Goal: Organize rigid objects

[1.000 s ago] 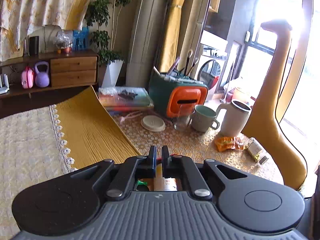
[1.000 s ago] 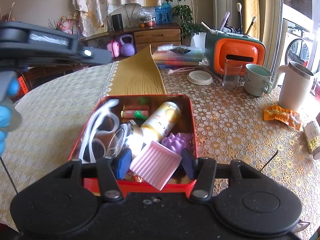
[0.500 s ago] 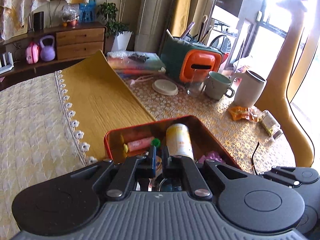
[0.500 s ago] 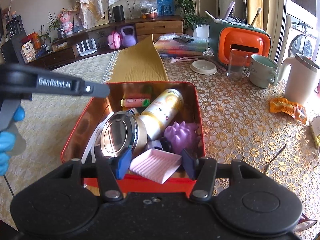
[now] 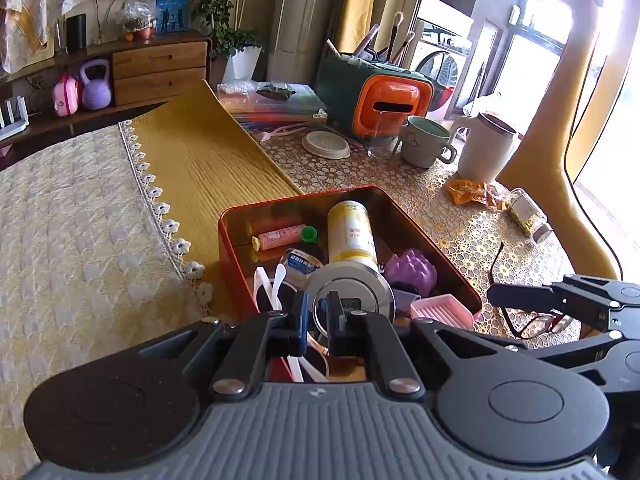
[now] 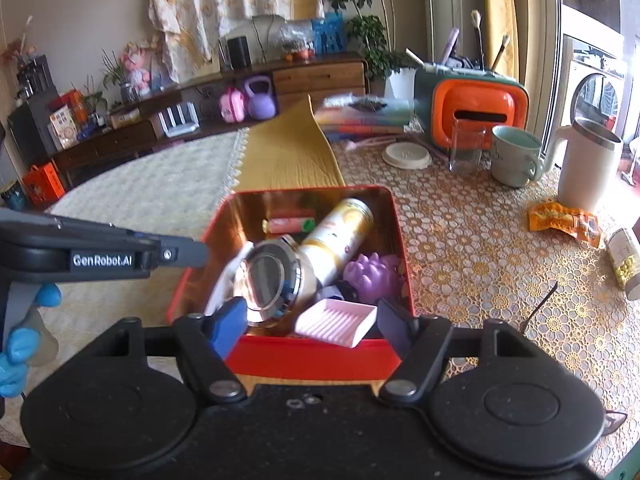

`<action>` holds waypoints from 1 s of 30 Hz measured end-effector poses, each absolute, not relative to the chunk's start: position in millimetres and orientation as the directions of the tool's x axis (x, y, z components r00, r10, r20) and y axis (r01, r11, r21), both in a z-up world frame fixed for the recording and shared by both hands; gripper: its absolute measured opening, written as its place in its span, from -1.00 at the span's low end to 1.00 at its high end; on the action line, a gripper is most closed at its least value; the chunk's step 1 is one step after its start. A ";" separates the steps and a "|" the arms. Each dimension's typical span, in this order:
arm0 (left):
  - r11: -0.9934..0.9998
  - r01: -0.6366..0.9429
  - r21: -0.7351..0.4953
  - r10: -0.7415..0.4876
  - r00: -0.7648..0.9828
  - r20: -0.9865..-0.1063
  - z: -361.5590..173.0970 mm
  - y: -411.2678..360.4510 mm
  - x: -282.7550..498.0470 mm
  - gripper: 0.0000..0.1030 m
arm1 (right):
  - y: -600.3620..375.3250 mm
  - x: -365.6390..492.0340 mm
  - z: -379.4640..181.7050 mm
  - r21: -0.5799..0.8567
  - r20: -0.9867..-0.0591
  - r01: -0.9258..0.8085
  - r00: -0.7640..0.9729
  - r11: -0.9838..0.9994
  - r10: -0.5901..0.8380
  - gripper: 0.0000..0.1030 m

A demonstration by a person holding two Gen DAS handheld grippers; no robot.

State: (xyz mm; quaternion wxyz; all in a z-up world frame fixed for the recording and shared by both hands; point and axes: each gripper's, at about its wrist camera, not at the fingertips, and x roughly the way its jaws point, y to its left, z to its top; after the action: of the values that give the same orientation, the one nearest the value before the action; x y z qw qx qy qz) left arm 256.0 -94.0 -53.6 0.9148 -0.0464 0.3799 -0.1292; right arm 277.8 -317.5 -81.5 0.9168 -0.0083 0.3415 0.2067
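A red tin box [image 5: 236, 264] [image 6: 320, 354] sits on the table. In it lie a yellow can [image 5: 350, 232] [image 6: 340, 236], a pink tube [image 5: 278, 236], a purple toy [image 5: 412, 270] [image 6: 374, 276], a pink ridged tray [image 5: 442, 310] [image 6: 340, 320], a round silver case [image 5: 352, 280] [image 6: 270, 276] and white glasses [image 5: 266, 284]. My left gripper [image 5: 317, 316] is nearly shut and empty, just over the box's near edge. My right gripper [image 6: 312, 324] is open and empty, its fingers astride the box's near wall.
On the table beyond stand an orange and green holder [image 5: 384, 96], a glass [image 5: 382, 136], a mug [image 5: 424, 142], a white jug [image 5: 486, 148], a round lid [image 5: 326, 144], a snack packet [image 5: 472, 192] and a small jar [image 5: 526, 214]. Dark glasses [image 5: 532, 322] lie right of the box.
The left gripper has drawn back and up from the box. The white glasses now lie in the box. The right gripper has backed off a little, still open.
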 end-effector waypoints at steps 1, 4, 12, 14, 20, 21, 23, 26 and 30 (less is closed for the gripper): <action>0.964 0.198 -0.178 -0.266 0.681 -0.683 -51.9 -92.8 252.0 -0.83 | -317.4 274.6 -79.4 0.128 -0.624 -0.389 0.683 0.912 0.379 0.44; 0.968 0.195 -0.161 -0.252 0.692 -0.677 -47.5 -89.5 242.2 -0.83 | -316.9 264.9 -72.9 0.123 -0.604 -0.403 0.694 0.907 0.391 0.48; 0.976 0.177 -0.124 -0.215 0.725 -0.654 -36.3 -81.5 219.3 -0.42 | -318.4 242.8 -57.0 0.132 -0.529 -0.423 0.735 0.896 0.425 0.63; 0.978 0.173 -0.115 -0.207 0.744 -0.635 -32.6 -79.4 212.8 0.02 | -318.7 238.9 -54.2 0.133 -0.511 -0.427 0.744 0.894 0.431 0.66; 0.983 0.162 -0.084 -0.179 0.776 -0.605 -24.1 -77.2 197.7 0.46 | -318.4 224.8 -46.8 0.131 -0.466 -0.438 0.765 0.889 0.446 0.76; 0.983 0.161 -0.085 -0.180 0.778 -0.602 -23.0 -76.4 195.4 0.53 | -319.7 223.0 -46.4 0.133 -0.457 -0.438 0.768 0.889 0.448 0.82; 0.984 0.158 -0.087 -0.178 0.786 -0.592 -20.8 -75.4 189.9 0.60 | -322.3 218.2 -44.6 0.140 -0.438 -0.441 0.776 0.887 0.455 0.93; 0.982 0.163 -0.100 -0.190 0.791 -0.582 -17.5 -74.4 183.3 0.64 | -326.2 212.4 -42.3 0.148 -0.420 -0.441 0.782 0.885 0.460 0.99; 0.978 0.165 -0.127 -0.209 0.785 -0.583 -14.2 -73.5 176.8 0.75 | -329.6 206.9 -40.7 0.160 -0.408 -0.440 0.785 0.883 0.466 1.00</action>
State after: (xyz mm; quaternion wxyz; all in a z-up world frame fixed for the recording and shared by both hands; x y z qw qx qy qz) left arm 176.8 -73.5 -14.2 0.9442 -0.0345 0.3122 -0.0990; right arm 206.9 -329.6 -40.7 0.9444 0.0281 0.2232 0.2398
